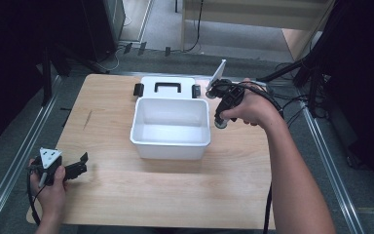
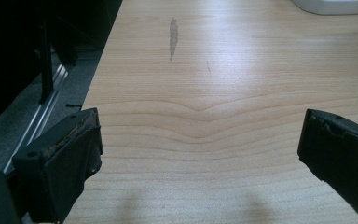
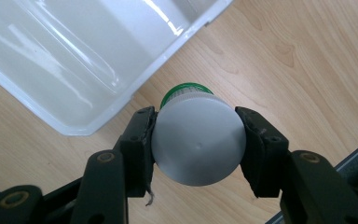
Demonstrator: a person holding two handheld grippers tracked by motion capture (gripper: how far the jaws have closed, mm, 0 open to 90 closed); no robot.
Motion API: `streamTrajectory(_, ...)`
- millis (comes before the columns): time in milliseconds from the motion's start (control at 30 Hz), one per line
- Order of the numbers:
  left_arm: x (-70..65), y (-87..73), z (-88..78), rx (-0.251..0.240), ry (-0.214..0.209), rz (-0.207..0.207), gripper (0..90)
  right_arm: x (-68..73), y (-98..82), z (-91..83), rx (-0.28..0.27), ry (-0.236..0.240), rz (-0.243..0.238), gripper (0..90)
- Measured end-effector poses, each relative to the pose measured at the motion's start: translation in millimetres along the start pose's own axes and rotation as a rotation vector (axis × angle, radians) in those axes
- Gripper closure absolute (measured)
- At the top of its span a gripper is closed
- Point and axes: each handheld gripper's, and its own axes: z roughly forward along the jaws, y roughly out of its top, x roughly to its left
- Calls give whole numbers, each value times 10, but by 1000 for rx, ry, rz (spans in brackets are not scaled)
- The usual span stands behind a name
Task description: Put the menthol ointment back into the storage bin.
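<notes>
white bin (image 1: 171,127) looks empty — right claw (image 3: 198,140) grips bottle (image 3: 196,140).

White plastic storage box (image 1: 171,127) with black lid handle (image 1: 168,87). Grey-bottomed bottle (image 3: 198,139) with green cap (image 3: 185,89). Light wood-grain table (image 1: 175,185) with dark streak (image 2: 173,37). Black gripper jaws.

White open bin (image 1: 170,127) sits on wooden table (image 1: 175,195).

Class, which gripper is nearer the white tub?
Right. The right gripper sits just beside the white tub, at its right wall; the left gripper is well off toward the table's near-left corner.
</notes>
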Motion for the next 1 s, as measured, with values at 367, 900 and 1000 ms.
streamTrajectory(367, 4, 2, -1, 6, -4, -6, 5, 104, 120, -94, -4, 29, -11, 516)
streamTrajectory(900, 7, 1, -4, 7, -4, -6, 5, 259, 278, -147, -14, 42, -51, 516)
streamTrajectory(1000, 9, 0, -2, 4, -3, -7, 5, 286, 301, -132, -15, 49, -53, 516)
